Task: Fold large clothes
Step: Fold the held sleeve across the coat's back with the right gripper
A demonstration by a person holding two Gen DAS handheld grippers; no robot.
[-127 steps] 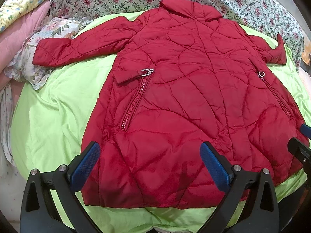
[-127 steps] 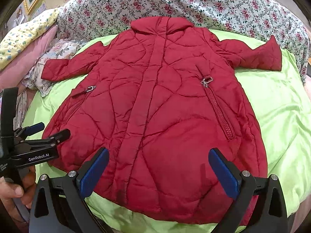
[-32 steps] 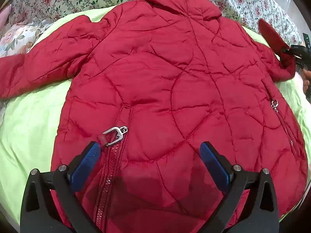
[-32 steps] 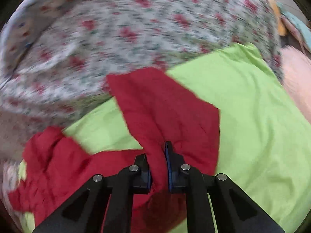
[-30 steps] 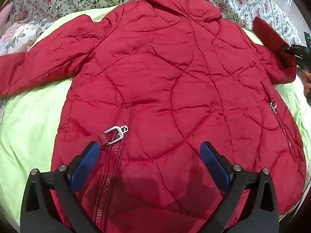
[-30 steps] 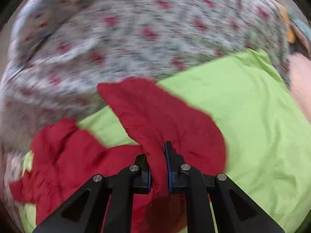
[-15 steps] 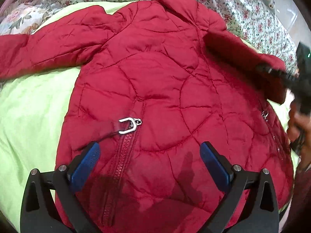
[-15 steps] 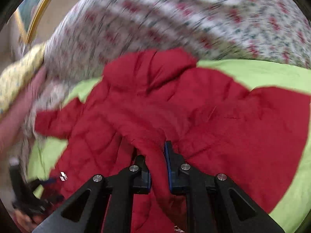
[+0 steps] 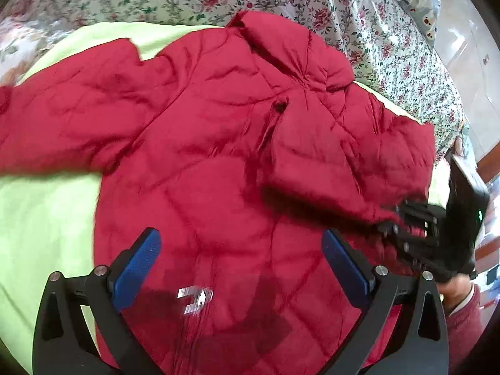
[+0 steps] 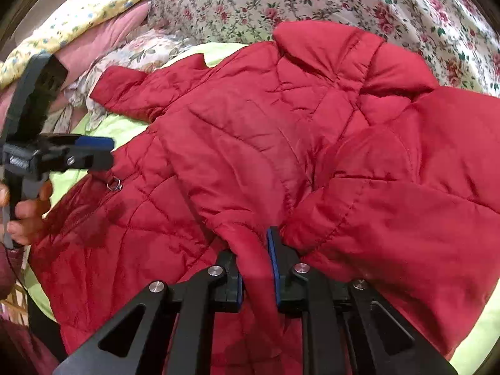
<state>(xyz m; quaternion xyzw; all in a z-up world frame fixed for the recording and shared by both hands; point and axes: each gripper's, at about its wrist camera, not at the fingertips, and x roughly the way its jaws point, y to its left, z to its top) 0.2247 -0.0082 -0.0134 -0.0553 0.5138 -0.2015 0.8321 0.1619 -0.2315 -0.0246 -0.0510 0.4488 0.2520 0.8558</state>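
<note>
Right wrist: sleeve between hand-held gripper pads.

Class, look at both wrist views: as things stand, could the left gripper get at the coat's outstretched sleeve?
Probably yes. The left gripper hangs open and empty above the red coat, and nothing lies across the outstretched sleeve.

**No readable text in either view**

No word, number, brand or sign can be read. A pale marking shows on the body of the left gripper, far left of the right gripper's jaws, but it is too blurred to make out. Nothing on the red coat carries lettering.
</note>
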